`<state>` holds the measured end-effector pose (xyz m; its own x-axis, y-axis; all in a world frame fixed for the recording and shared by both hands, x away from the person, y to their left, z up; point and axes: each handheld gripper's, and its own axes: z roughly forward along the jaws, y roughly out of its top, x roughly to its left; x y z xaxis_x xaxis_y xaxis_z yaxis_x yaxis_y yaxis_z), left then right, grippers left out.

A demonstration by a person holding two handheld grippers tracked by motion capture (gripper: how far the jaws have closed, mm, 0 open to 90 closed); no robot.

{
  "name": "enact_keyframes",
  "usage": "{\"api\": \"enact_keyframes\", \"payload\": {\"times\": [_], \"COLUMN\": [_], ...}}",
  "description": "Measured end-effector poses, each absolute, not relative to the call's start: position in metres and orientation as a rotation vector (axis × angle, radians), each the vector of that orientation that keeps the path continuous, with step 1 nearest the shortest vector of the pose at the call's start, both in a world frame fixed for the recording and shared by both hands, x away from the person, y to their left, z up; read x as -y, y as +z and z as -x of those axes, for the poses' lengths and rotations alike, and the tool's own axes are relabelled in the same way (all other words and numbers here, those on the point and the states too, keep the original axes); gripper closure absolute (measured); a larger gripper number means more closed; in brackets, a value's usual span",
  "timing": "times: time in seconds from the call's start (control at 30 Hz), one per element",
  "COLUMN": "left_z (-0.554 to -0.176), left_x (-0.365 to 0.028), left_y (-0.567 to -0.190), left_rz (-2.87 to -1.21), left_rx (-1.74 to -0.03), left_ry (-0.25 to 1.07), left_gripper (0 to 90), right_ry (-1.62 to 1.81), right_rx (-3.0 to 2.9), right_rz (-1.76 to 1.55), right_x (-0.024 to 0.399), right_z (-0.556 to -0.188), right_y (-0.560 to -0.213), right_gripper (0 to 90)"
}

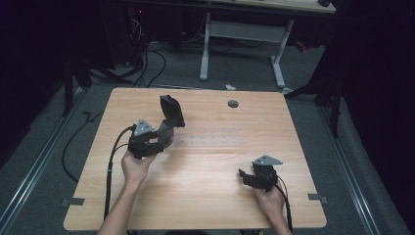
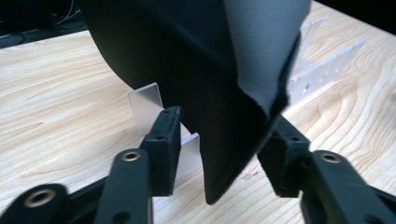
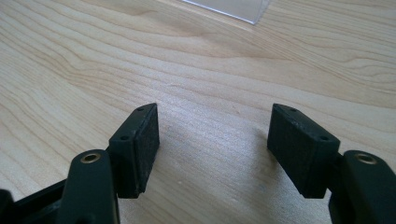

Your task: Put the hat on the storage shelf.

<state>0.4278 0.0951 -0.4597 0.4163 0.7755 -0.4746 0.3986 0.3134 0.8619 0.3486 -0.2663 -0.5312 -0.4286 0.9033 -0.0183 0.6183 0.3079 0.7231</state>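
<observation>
A black soft folded sheet [image 1: 172, 110] stands upright above the left half of the wooden table [image 1: 205, 196]. My left gripper [image 1: 168, 129] is shut on its lower end. In the left gripper view the sheet [image 2: 196, 60] hangs between the two pads, its pointed corner just above the wood. A clear acrylic slotted rack [image 1: 210, 140] lies flat at the table's middle, right of the sheet, and its clear tabs [image 2: 322, 70] show behind the sheet. My right gripper [image 1: 243, 174] rests low near the front right, open, with bare wood between its fingers [image 3: 140, 140].
A small grey disc [image 1: 233, 104] lies near the table's far edge. A white desk frame [image 1: 244, 34] and floor cables [image 1: 147, 58] are beyond the table. A clear corner of the rack [image 3: 233, 9] lies ahead of the right gripper.
</observation>
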Motion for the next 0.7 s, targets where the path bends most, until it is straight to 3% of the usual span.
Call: {"api": "enact_keyframes", "payload": {"times": [0.7], "left_z": [-0.402], "left_x": [-0.115], "left_y": [-0.460], "left_rz": [-1.272], "left_rx": [-1.189], "left_ry": [0.406], "left_gripper": [41.2], "right_ry": [0.909], "right_rx": [-2.157], "right_rz": [-1.352], "right_x": [0.266], "right_z": [-0.349], "right_y": [-0.531], "right_gripper": [34.3]}}
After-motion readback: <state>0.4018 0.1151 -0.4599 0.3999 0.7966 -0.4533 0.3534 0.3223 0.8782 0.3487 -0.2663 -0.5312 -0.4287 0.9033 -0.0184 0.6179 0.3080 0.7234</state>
